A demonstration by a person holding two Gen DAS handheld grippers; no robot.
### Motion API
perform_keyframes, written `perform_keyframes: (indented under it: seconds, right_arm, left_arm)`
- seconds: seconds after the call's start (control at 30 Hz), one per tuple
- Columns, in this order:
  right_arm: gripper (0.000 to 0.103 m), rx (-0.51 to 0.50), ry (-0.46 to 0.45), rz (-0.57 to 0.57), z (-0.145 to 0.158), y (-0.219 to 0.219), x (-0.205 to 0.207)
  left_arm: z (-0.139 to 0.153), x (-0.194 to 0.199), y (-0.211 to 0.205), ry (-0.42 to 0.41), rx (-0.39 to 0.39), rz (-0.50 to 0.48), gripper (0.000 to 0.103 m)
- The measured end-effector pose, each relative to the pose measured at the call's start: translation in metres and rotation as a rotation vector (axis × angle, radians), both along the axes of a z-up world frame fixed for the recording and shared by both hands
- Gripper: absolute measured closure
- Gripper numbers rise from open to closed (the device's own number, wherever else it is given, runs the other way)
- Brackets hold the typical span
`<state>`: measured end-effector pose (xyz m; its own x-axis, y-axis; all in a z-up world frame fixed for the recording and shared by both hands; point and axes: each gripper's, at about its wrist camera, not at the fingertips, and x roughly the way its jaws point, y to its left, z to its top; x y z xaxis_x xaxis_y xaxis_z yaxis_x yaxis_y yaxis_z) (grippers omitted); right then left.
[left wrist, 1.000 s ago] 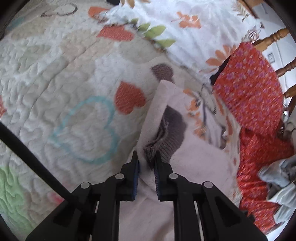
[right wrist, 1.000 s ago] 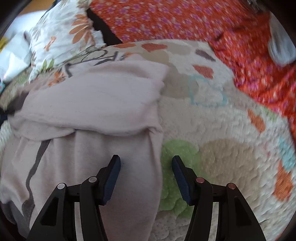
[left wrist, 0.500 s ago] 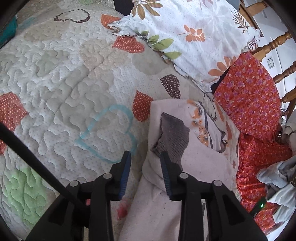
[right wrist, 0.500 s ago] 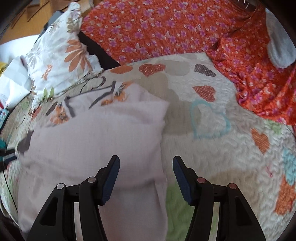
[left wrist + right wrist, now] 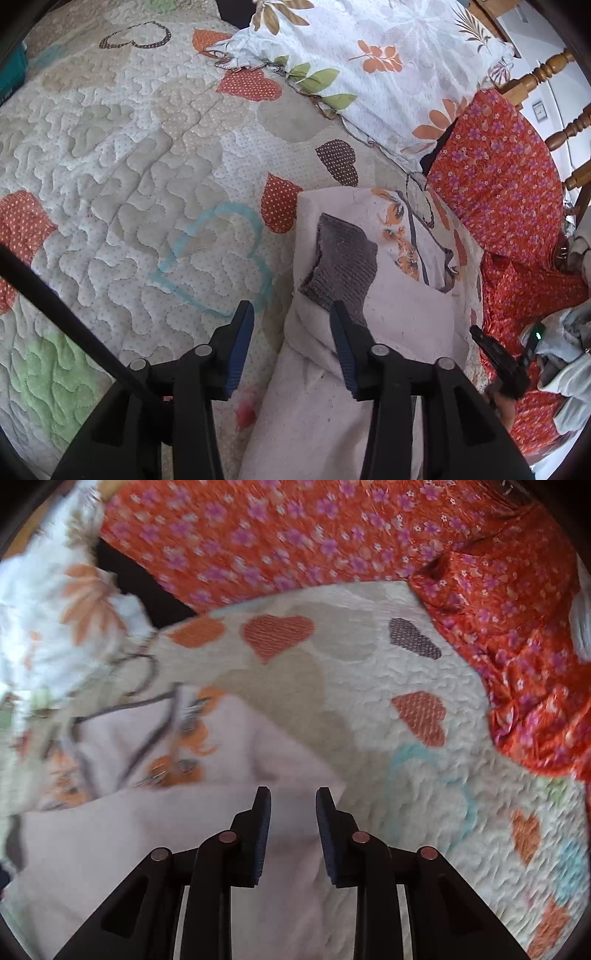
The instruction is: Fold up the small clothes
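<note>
Since one second ago our left gripper (image 5: pixel 291 325) has let go of the grey ribbed cuff (image 5: pixel 345 264): its fingers, then pinched on that cuff, now stand spread and empty, and the view has pulled back. Our right gripper (image 5: pixel 293 805) has narrowed its gap over the same interval; the fingers are part-closed with nothing visibly between them, hovering over cloth.

The task's thing, a small pale pink garment (image 5: pixel 369 332) with an orange and grey print, lies folded on the quilted bedspread (image 5: pixel 129 184), beside the floral pillow (image 5: pixel 369 62).

Key relation: in the left wrist view the garment runs as a long strip from under the fingers up and away, so its long axis lies roughly along the gripper's line of sight. The cuff sits just ahead of the right-hand finger, slightly right of centre. In the right wrist view (motion-blurred) the folded edge (image 5: pixel 295 771) is just ahead of the fingertips, with cloth mostly to their left.

We judge the right gripper nearer to a grasp.
</note>
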<state>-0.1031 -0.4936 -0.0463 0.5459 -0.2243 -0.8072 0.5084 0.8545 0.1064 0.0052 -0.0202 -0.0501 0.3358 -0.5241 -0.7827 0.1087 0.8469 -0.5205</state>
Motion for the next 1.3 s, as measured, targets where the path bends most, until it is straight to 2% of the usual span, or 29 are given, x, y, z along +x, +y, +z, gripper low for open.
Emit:
perform_keyframes:
  seconds: [0.07,0.13,0.23,0.33,0.4,0.5,0.6,0.73,0.83,0.87,0.93,1.03,1.13,1.3]
  right_arm:
    - [0.075,-0.004,-0.022,0.044,0.006,0.015,-0.021]
    - [0.075,-0.012,-0.029,0.102,0.007,0.033,-0.042]
    - [0.075,0.039,0.002,0.128,-0.008,0.046,-0.065]
    - [0.075,0.129,0.062,0.082,-0.032,0.046,-0.088]
    - [0.071,0.199,0.014,0.048,-0.035,0.047,-0.115]
    - [0.050,0.206,-0.040,-0.022,-0.033,0.049,-0.151]
    - [0.049,0.210,-0.088,-0.116,-0.035,0.051,-0.188]
    - [0.049,0.376,-0.148,-0.129,-0.055,0.051,-0.224]
    - [0.047,0.450,-0.187,-0.084,-0.056,0.062,-0.239]
    - [0.047,0.460,-0.198,-0.072,-0.056,0.066,-0.244]
    - [0.047,0.526,-0.217,-0.028,-0.060,0.073,-0.251]
    - [0.047,0.682,-0.242,0.021,-0.077,0.088,-0.262]
    - [0.047,0.678,-0.234,0.069,-0.078,0.104,-0.271]
    - [0.047,0.730,-0.215,0.115,-0.087,0.123,-0.283]
  left_arm:
    - [-0.001,-0.002,0.001,0.008,0.006,0.001,0.050]
    - [-0.004,-0.005,0.000,0.023,0.015,-0.003,0.049]
    - [-0.010,-0.013,-0.003,0.035,0.040,-0.029,0.049]
    - [-0.019,-0.028,-0.007,0.052,0.063,-0.072,0.049]
    - [-0.025,-0.040,-0.011,0.062,0.070,-0.117,0.049]
    - [-0.034,-0.059,-0.017,0.061,0.079,-0.184,0.049]
    - [-0.032,-0.080,-0.018,0.009,0.101,-0.234,0.050]
    - [-0.034,-0.107,-0.007,0.013,0.038,-0.235,0.054]
    - [-0.048,-0.125,0.001,0.097,-0.076,-0.233,0.058]
    - [-0.052,-0.135,0.005,0.102,-0.111,-0.214,0.058]
    - [-0.054,-0.155,0.012,0.094,-0.136,-0.201,0.059]
    - [-0.060,-0.175,0.018,0.120,-0.177,-0.192,0.059]
    - [-0.069,-0.195,0.026,0.153,-0.217,-0.174,0.059]
    - [-0.074,-0.213,0.029,0.160,-0.222,-0.173,0.056]
